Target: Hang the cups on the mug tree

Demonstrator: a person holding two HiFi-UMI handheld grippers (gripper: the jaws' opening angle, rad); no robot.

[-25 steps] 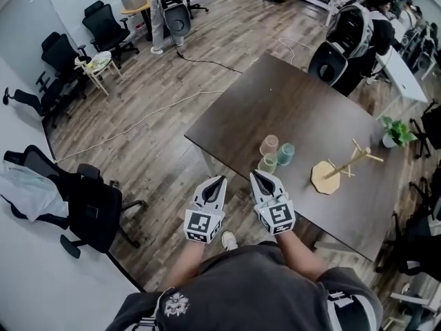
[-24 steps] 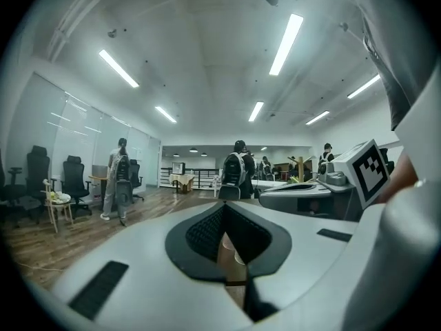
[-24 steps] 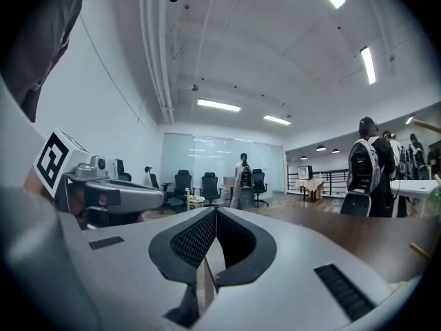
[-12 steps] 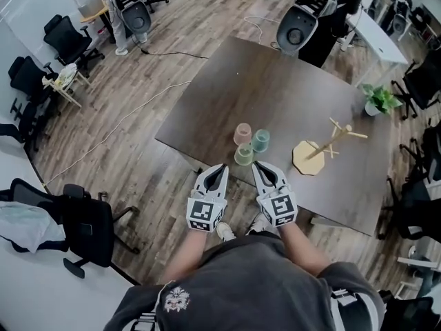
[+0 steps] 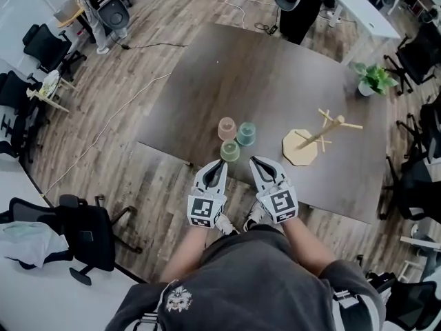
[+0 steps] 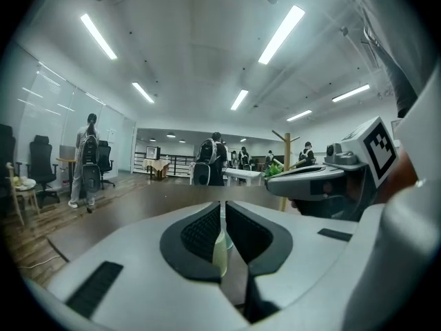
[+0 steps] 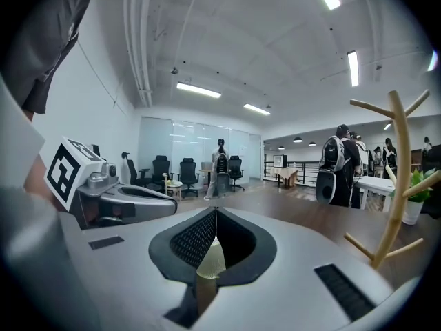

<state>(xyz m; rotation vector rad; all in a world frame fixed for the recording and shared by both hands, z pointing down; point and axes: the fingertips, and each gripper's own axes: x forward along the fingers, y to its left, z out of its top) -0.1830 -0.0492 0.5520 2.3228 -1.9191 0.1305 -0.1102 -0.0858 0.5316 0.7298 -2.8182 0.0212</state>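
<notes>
Three cups stand close together near the dark table's front edge: a pink cup (image 5: 227,127), a teal cup (image 5: 246,133) and a green cup (image 5: 230,150). To their right stands the wooden mug tree (image 5: 321,132) on its flat base, its pegs bare; it also shows at the right edge of the right gripper view as the mug tree (image 7: 390,185). My left gripper (image 5: 220,165) and right gripper (image 5: 255,162) hover side by side at the table's near edge, just short of the green cup. Both are shut with nothing between the jaws.
A small potted plant (image 5: 371,80) sits at the table's (image 5: 275,81) far right. Office chairs (image 5: 89,234) stand on the wood floor to the left, a cable (image 5: 110,123) runs across it. People with backpacks stand beyond the table.
Both grippers and I have come closer to the table; the cups and mug tree now lie nearer and more squarely ahead. Both grippers stay shut.
</notes>
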